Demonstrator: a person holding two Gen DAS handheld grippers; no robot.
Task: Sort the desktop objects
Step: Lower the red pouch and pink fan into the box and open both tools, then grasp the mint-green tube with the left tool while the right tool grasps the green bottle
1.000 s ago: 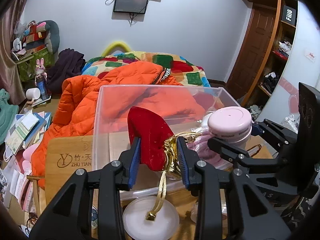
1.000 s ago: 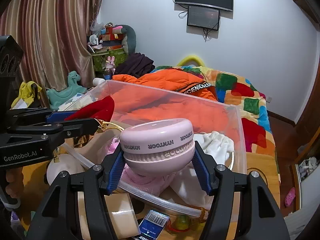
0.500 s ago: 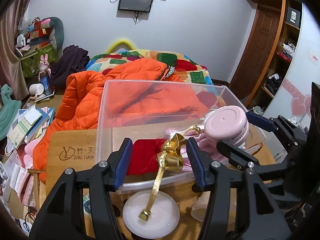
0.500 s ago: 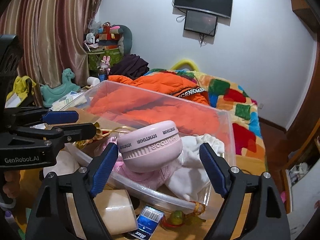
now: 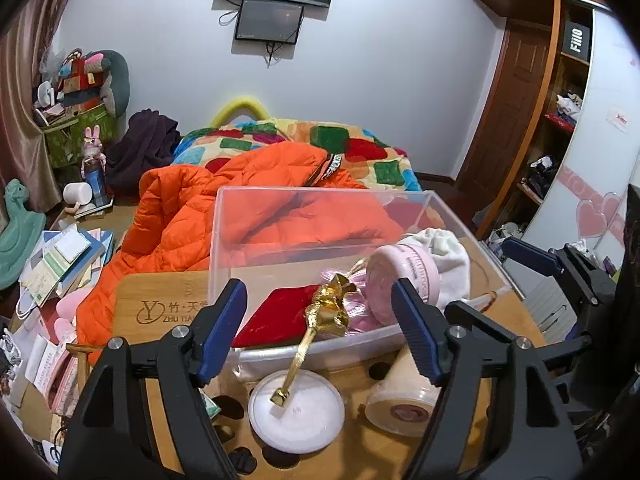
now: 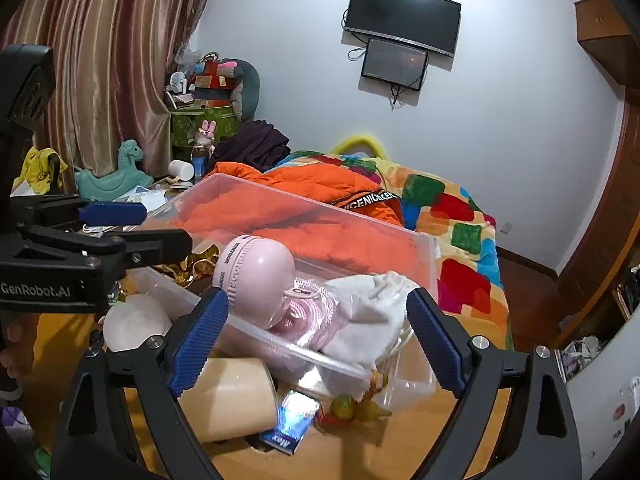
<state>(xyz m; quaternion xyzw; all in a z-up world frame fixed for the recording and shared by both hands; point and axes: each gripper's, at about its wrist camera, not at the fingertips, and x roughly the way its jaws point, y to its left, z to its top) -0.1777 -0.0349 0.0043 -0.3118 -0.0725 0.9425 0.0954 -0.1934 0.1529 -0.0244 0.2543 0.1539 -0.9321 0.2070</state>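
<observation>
I have both tongs spreading wider over the clear plastic bin [image 5: 304,208] on the tabletop [image 5: 160,304], and neither pinches anything. Between the left tongs [image 5: 320,320] lie the red pouch [image 5: 276,316] and its gold tassel [image 5: 328,312], inside the bin with the tassel's tail draped over the near wall onto the white lid [image 5: 296,412]. The pink round fan [image 6: 256,272] lies tilted in the bin on the pink knit [image 6: 308,316] beside the white cloth [image 6: 368,312], clear of the right tongs [image 6: 320,340].

To finish this release well, I would draw both tongs straight back and up, keep the left pads off the tassel so it is not dragged out, then go for the beige roll [image 6: 228,396] or the blue box [image 6: 292,428].

A second ago the left tongs held the pouch upright above the bin and the right tongs clamped the fan; now both things rest inside
</observation>
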